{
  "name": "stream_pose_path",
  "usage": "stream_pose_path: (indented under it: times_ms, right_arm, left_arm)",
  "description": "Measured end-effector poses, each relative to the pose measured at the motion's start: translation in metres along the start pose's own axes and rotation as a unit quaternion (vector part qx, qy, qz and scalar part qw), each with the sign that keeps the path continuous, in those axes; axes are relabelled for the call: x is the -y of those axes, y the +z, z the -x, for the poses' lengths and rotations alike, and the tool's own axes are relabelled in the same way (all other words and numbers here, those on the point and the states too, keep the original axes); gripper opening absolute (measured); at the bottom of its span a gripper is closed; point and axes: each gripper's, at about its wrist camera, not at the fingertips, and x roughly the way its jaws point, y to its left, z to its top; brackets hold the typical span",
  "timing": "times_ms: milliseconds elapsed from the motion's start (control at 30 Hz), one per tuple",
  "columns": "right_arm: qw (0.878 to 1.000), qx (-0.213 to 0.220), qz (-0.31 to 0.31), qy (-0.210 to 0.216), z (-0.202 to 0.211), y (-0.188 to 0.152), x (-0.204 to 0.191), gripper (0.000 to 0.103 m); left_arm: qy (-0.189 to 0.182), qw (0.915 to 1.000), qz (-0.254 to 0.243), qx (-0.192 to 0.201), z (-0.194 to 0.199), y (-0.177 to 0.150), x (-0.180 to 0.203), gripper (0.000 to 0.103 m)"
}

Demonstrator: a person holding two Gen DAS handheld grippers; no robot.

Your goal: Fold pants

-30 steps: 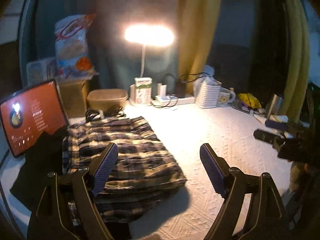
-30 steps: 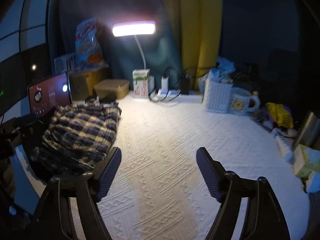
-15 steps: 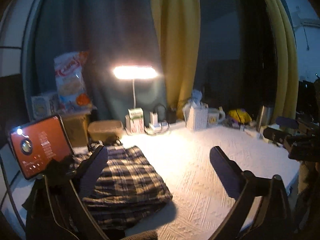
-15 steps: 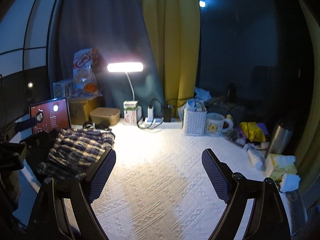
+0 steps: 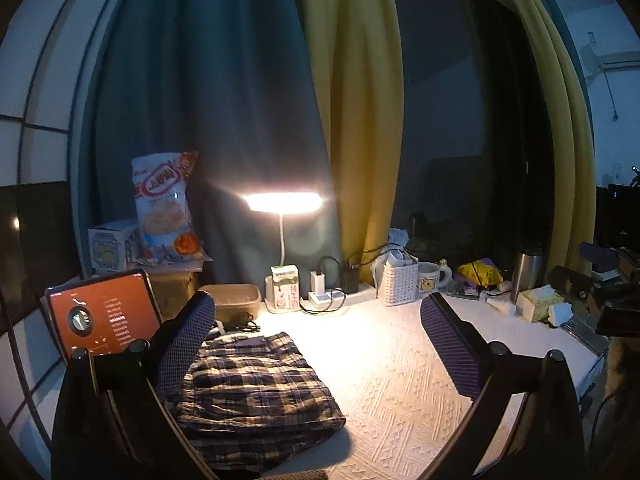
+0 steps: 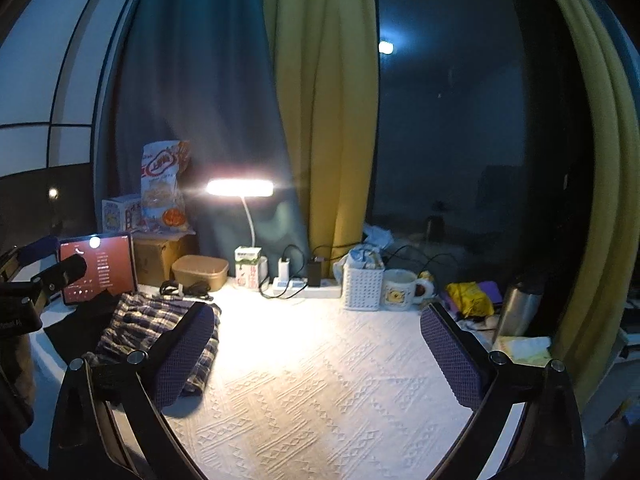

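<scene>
Pants [image 5: 256, 384]: one plaid pair, folded flat on the white-clothed worktop [image 5: 400, 376], just beyond the left gripper [image 5: 316, 352] toward its left finger and apart from it, well left of the right gripper [image 6: 316, 356]. Both grippers, two in all, have just been opening and stand spread wide with nothing between their fingers. Beyond them stand one lit lamp [image 5: 283, 202], one snack bag [image 5: 164, 204], one mug [image 6: 400, 290], one white basket [image 6: 362, 287] and one red-screened tablet [image 5: 104, 316]; no writing is legible.

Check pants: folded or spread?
Folded: the pants lie as a compact layered rectangle on the table, free of both tongs.
</scene>
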Motion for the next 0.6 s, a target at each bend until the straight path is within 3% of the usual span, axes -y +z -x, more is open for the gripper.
stream_pose_path:
  times_ms: [233,600]
  right_arm:
    - [0.999,0.022,-0.020,-0.027,0.019,0.006,0.002,0.103]
    - [1.000,0.022,-0.005,-0.009,0.020,0.010,-0.015,0.103]
  left_arm:
    - [0.026,0.9996,-0.008,0.007,0.010,0.000,0.002,0.102]
    - [0.033,0.9994,0.004,0.011,0.019,-0.002,-0.013,0.102]
